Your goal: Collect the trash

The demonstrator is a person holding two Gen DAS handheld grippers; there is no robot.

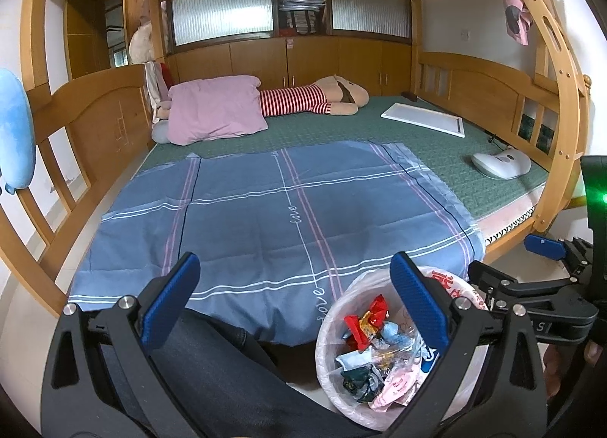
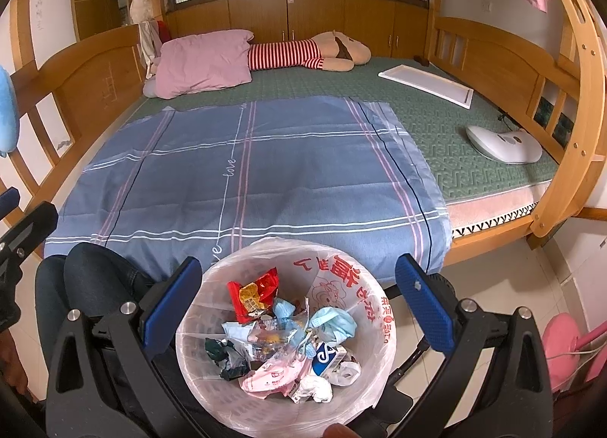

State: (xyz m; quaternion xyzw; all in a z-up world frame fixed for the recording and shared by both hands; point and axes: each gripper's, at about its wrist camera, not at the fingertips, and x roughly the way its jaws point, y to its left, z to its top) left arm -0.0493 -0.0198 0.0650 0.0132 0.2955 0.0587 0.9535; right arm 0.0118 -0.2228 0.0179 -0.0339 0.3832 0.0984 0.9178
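A home bedroom, seen from the foot of a wooden bunk bed point(image 2: 569, 70). Green mat point(image 2: 436, 111) over the mattress, with a blue checked sheet point(image 2: 265, 172) spread on top. Pink pillow point(image 2: 205, 62) and a long plush toy in a red-striped shirt point(image 2: 303, 52) near the headboard. Wooden built-in cupboards point(image 1: 303, 58) under ribbed glass windows point(image 1: 222, 16) along the far wall. Lined wastebasket point(image 2: 212, 373) full of wrappers on a pale tiled floor point(image 2: 489, 278).

Blue plaid sheet point(image 2: 246, 172) over green mat point(image 2: 455, 123); pink pillow point(image 2: 205, 62) touching striped plush point(image 2: 303, 52).
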